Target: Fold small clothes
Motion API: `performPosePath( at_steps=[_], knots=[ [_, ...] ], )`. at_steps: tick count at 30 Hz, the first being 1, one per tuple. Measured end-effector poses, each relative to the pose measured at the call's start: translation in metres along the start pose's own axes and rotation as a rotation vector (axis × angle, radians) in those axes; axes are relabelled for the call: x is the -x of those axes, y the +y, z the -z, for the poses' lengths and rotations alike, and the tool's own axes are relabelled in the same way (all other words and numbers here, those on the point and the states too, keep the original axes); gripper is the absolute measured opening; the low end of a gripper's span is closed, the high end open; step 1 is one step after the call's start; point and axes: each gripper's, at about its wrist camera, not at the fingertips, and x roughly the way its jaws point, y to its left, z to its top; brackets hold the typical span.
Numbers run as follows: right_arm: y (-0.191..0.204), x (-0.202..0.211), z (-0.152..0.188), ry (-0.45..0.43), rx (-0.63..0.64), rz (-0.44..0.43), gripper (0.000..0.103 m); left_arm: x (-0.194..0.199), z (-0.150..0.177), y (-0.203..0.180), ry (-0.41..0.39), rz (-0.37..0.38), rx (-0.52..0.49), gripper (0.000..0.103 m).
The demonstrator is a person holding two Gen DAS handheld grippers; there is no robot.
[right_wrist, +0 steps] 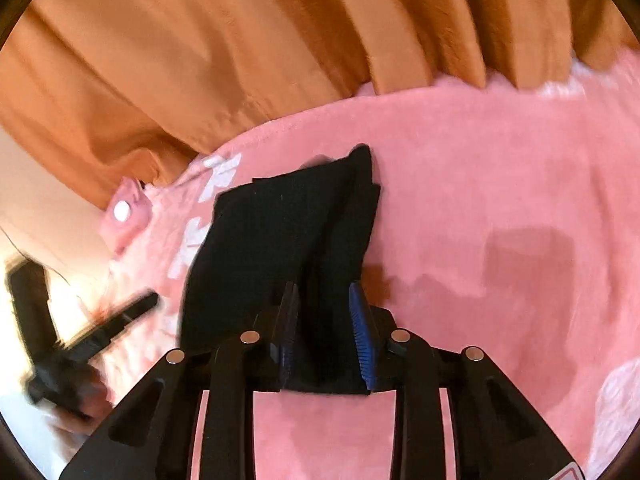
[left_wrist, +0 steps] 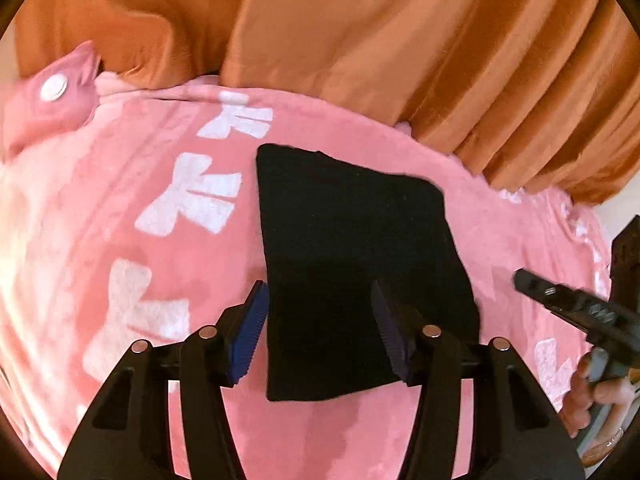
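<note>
Black cloth folded on the pink blanket, both our grippers spread.

We hold the left gripper (left_wrist: 320, 332) over the near edge of the black cloth (left_wrist: 352, 248), jaws apart and gripping nothing. Our right gripper (right_wrist: 325, 334) is also spread, with the cloth (right_wrist: 280, 240) lying between its blue pads (right_wrist: 362, 340). The cloth sits mid-blanket (left_wrist: 120, 160), its far end toward the orange curtain (left_wrist: 400, 40) that meets the blanket's far edge.

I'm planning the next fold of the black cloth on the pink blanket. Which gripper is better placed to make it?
Probably the left gripper: its open jaws straddle the black cloth's near edge. The right gripper also hangs open, nearer the cloth's right edge.
</note>
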Motion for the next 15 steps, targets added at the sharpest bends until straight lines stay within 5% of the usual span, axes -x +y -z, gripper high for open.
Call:
performPosePath(
  at_steps=[4,6,8,10,15],
  knots=[
    [0.028,-0.003,0.014,-0.006,0.161,0.044,0.039,-0.008,0.010,0.003,-0.005,-0.052,-0.016,0.066],
    [0.026,-0.025,0.032,0.076,0.199,0.095,0.042,-0.022,0.019,0.005,0.054,-0.079,-0.012,0.065],
    [0.022,-0.048,0.043,0.152,0.206,0.113,0.034,-0.035,0.028,0.006,0.105,-0.100,-0.013,0.065],
    [0.014,-0.068,0.051,0.198,0.271,0.251,0.030,-0.045,0.040,0.005,0.125,-0.137,-0.049,0.067],
    [0.009,-0.060,0.050,0.182,0.258,0.255,0.027,-0.042,0.048,-0.004,0.099,-0.181,-0.126,0.067]
  ],
)
